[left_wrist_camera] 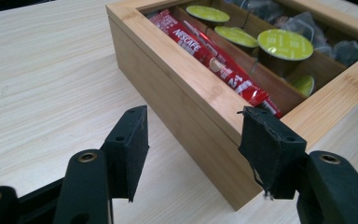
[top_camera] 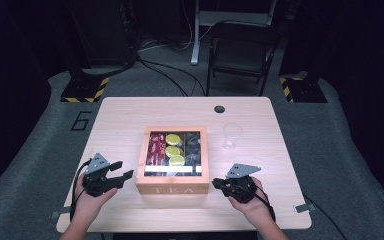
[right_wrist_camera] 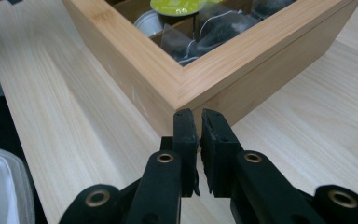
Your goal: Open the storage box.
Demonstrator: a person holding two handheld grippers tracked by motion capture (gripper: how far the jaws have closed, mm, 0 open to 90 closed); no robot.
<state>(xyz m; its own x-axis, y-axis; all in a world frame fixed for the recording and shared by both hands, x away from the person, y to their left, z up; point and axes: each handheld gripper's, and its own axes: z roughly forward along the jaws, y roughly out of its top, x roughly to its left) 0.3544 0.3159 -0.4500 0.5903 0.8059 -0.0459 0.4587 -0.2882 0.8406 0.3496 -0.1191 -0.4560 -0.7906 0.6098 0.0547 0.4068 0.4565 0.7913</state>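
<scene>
From above, we flank the tea box [top_camera: 173, 159] mid-table [top_camera: 120, 120], left gripper [top_camera: 122, 171] and right gripper [top_camera: 219, 184] at its near corners, likely set to steady it or lift its glass lid. Red sticks fill its left compartment, green capsules the middle, dark tea bags the right; a glass [top_camera: 231, 135] stands beyond. Along the left gripper [left_wrist_camera: 193, 142], we keep the jaws about half open, empty, the box's corner [left_wrist_camera: 223, 140] just ahead and between them. Along the right gripper [right_wrist_camera: 199, 135], we have the jaws nearly together, gripping nothing, aimed at the box's corner [right_wrist_camera: 186, 81] close ahead.
</scene>
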